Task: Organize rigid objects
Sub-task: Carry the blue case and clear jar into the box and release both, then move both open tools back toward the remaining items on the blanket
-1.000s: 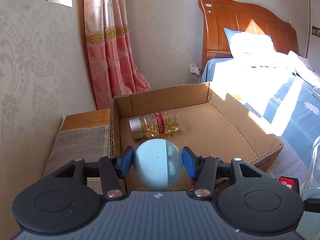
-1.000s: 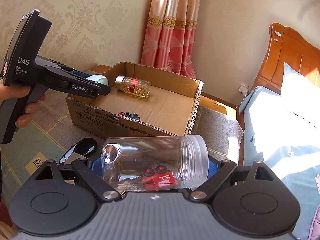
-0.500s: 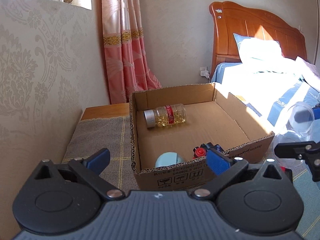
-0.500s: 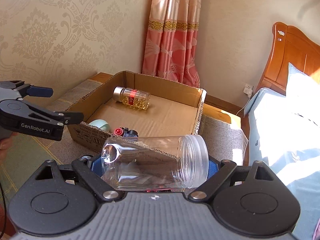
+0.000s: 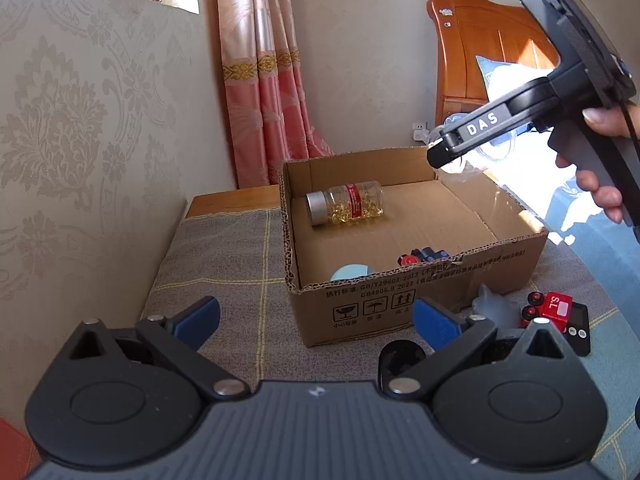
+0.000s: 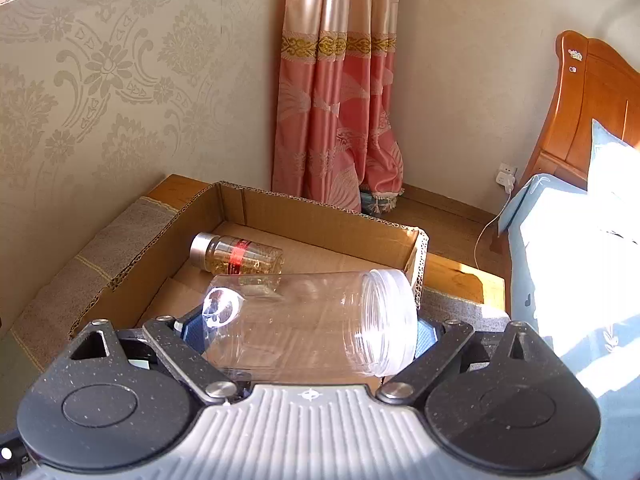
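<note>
A cardboard box (image 5: 400, 292) stands on the cloth-covered table. Inside lie a capsule bottle (image 5: 348, 202) with a silver cap, a pale blue ball (image 5: 352, 272) against the front wall, and a small red and blue toy (image 5: 420, 256). My left gripper (image 5: 316, 316) hangs open and empty in front of the box. My right gripper (image 6: 308, 328) is shut on a clear plastic jar (image 6: 312, 320), held sideways with its mouth to the right, above the box (image 6: 320, 220) and near the capsule bottle (image 6: 236, 256). The left wrist view shows a hand holding the right gripper (image 5: 472, 140) over the box's far right corner.
On the grey checked cloth (image 5: 224, 264) outside the box lie a red toy truck (image 5: 554, 308), a translucent bluish piece (image 5: 490, 308), a black rounded object (image 5: 400, 356) and a black device (image 5: 576, 328). A patterned wall is at the left, a curtain (image 6: 340, 120) behind and a bed (image 6: 580, 240) at the right.
My left gripper opened, left the pale blue ball in the box and drew back from it. My right gripper carried the clear jar forward until it was over the box.
</note>
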The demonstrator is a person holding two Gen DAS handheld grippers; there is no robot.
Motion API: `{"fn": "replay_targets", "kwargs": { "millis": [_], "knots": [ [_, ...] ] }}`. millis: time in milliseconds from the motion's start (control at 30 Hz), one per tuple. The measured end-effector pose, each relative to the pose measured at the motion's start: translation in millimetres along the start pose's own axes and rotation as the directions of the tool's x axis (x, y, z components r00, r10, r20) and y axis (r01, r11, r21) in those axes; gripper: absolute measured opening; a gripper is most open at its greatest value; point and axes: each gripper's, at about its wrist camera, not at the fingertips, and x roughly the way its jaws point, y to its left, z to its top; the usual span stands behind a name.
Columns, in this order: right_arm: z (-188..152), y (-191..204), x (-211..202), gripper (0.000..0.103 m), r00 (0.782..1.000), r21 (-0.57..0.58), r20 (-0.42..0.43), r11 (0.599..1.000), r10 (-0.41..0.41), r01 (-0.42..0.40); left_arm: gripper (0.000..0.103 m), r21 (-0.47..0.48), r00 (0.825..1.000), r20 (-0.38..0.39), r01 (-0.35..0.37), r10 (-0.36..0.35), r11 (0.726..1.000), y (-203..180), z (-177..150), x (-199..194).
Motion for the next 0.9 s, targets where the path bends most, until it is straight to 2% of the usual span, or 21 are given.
{"fn": "replay_targets", "kwargs": {
  "millis": [100,267,633,900],
  "knots": [
    [8,-2,13,0.103,0.999,0.007,-0.007,0.999,-0.032,0.032,0.102,0.001,1.000,-0.019,-0.006,0.006,1.000,1,-4,1],
    [-1,-6,4,0.103,1.000,0.028,-0.015,0.999,-0.017,0.018,0.102,-0.003,0.999,-0.035,-0.011,0.011,1.000,3,-8,1],
    [-32,3,-34,0.103,0.999,0.026,0.007,0.999,-0.039,0.038,0.102,-0.004,0.999,-0.038,0.000,-0.001,1.000,4,-11,-5],
    [-78,12,-59,0.103,0.999,0.044,-0.015,0.998,-0.048,0.048,0.102,-0.013,0.999,-0.036,0.024,-0.025,1.000,5,-18,-12]
  ]
}}
